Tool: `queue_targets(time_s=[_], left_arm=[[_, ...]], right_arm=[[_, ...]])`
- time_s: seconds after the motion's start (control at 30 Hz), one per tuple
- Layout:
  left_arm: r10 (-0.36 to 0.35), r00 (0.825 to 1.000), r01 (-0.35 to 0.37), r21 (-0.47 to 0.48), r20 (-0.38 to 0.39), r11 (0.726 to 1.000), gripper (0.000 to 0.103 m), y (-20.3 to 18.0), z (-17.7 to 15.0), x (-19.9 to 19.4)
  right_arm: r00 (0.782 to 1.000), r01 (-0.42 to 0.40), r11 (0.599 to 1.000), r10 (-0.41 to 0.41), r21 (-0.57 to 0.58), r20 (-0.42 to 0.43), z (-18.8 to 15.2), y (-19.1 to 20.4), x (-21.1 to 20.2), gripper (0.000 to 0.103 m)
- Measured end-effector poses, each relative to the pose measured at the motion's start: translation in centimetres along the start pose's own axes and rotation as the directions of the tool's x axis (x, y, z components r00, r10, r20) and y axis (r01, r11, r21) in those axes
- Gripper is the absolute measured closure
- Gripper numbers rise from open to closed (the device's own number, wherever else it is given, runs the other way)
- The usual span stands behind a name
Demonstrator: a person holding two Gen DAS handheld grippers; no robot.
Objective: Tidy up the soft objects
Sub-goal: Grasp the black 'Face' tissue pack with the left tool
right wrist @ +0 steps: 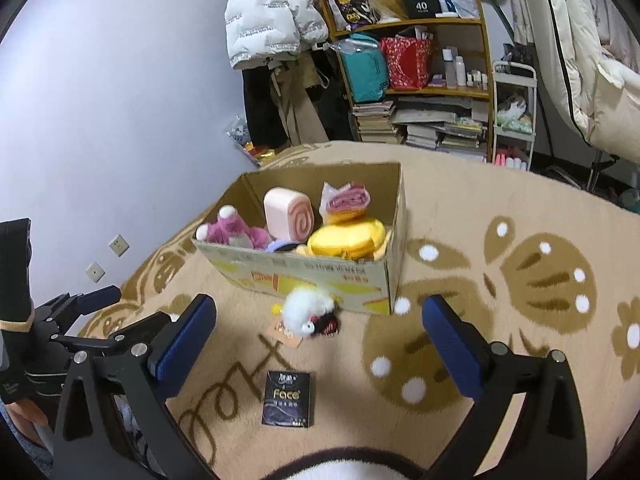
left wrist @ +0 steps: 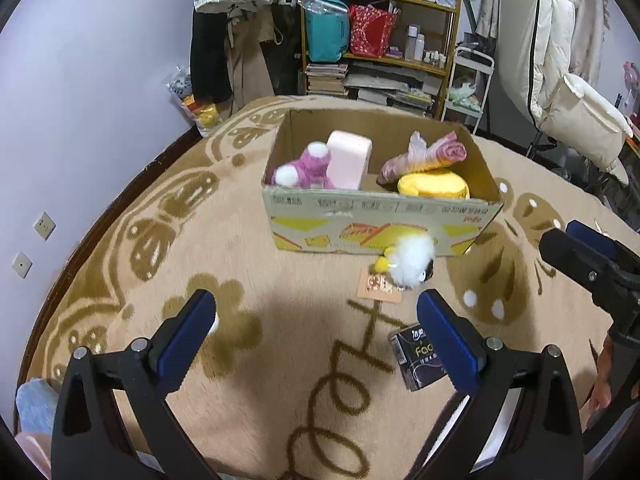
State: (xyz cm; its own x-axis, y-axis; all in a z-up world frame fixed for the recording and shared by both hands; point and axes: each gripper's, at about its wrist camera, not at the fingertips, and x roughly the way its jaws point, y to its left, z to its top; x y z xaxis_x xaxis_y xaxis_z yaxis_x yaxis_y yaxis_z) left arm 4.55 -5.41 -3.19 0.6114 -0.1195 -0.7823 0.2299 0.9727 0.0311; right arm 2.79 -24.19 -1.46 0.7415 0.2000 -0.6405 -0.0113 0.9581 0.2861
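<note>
Both tools hover over the tan patterned rug (left wrist: pixel 248 360), the left tool (left wrist: pixel 316 320) and right tool (right wrist: pixel 318 324) each spread wide, gripping nothing. At 12 o'clock from them, the fluffy white plush toy (left wrist: pixel 412 260) lies touching the open cardboard box (left wrist: pixel 380 220) of soft items; the black tissue pack (right wrist: pixel 287 398) sits nearer.

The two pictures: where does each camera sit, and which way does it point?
Left wrist: on the left tool, facing the cardboard box across the rug; the right tool shows at right.
Right wrist: on the right tool, facing the same box; the left tool shows at left.
Shared: box, white plush toy, black tissue pack.
</note>
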Motion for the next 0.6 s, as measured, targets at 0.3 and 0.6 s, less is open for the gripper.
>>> queue_targets(time_s=[0.3, 0.6], left_arm=[[-0.036, 0.999, 0.036, -0.004, -0.028, 0.999, 0.003, -0.8, -1.4, 2.1], [-0.018, 0.998, 0.017, -0.017, -0.056, 1.0, 0.003, -1.4, -1.8, 4.0]], right_arm=[[0.998, 0.005, 0.999, -0.002, 0.048, -0.059, -1.5, -1.2, 2.0, 0.0], [0.996, 0.016, 0.998, -0.011, 0.062, -0.087, -1.8, -1.8, 3.5, 0.0]])
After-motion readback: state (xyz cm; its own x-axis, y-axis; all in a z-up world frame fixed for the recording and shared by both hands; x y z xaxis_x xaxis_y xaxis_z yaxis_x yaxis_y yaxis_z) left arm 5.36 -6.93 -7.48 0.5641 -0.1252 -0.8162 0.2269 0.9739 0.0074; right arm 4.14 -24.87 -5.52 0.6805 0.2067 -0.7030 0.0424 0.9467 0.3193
